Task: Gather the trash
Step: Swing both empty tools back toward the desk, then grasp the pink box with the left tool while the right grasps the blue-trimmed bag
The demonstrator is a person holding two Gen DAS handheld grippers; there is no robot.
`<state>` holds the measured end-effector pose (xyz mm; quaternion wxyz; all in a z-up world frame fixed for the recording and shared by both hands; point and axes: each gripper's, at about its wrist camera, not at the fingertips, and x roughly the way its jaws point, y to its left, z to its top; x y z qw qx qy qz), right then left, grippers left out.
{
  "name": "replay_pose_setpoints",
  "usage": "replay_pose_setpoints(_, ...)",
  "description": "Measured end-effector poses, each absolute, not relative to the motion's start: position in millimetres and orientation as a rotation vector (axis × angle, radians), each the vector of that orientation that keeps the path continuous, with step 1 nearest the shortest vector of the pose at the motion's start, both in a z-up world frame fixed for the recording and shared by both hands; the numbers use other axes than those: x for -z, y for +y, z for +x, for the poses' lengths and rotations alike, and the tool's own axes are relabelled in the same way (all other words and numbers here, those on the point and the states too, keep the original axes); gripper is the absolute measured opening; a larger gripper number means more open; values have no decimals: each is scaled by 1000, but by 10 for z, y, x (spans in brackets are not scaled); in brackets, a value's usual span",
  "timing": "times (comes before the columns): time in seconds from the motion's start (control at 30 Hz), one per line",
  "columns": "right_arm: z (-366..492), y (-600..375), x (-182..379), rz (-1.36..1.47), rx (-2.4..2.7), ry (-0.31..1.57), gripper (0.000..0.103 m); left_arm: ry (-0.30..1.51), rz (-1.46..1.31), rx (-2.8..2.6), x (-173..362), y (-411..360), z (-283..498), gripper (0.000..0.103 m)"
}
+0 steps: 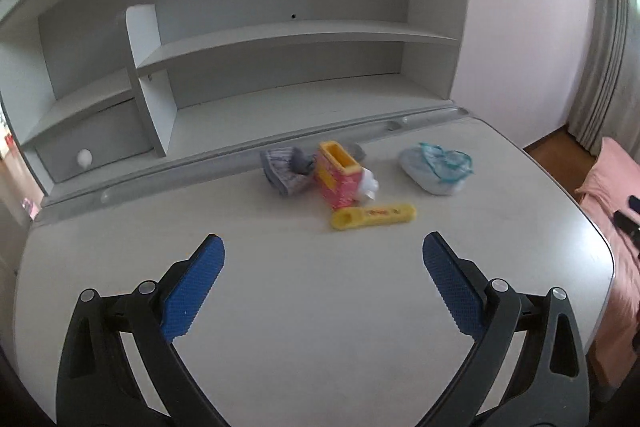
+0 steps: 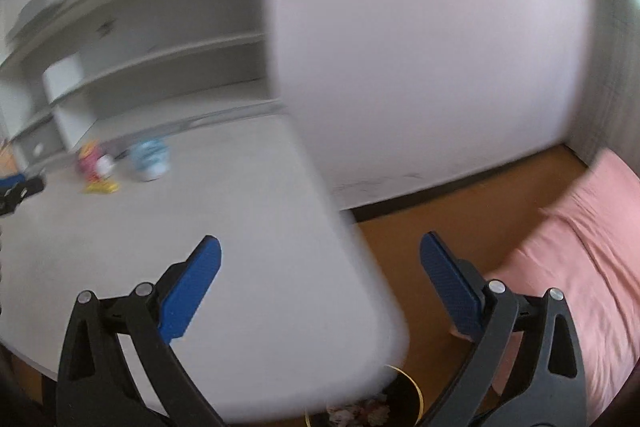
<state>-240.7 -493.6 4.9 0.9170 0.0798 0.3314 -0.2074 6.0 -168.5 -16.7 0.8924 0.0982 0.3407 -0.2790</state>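
On the white desk lies a small heap of trash: a red and yellow carton, a flat yellow piece, a white crumpled bit, a grey cloth-like wad and a crumpled white and blue plastic bag. My left gripper is open and empty, a short way in front of the heap. My right gripper is open and empty, over the desk's right front corner. In the blurred right wrist view the carton and bag show far left.
A grey hutch with shelves and a small drawer stands at the back of the desk. A pink bed lies to the right over a wooden floor. A round gold-rimmed bin sits below the desk corner.
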Motion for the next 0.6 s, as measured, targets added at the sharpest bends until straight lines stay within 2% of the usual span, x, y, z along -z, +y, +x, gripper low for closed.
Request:
replay_pose_setpoints(0.4,-1133,-4337,146,64,180,812,96,743,223,588,290,-2253,697,95)
replay_pose_setpoints(0.47,-951,-4293,163,55,159,811,96,760,232,589,347,-2289,780,87)
replay_pose_setpoints(0.5,-899,-4287,160,52,148,809,96,772,236,596,380,-2296,809,76)
replay_pose_setpoints(0.53,-806,-4274,157,49,132,807,96,784,236,600,406,-2288,831,70)
replay_pose_setpoints(0.6,-629,-4255,195,45,111,814,96,814,220,613,447,-2240,882,63)
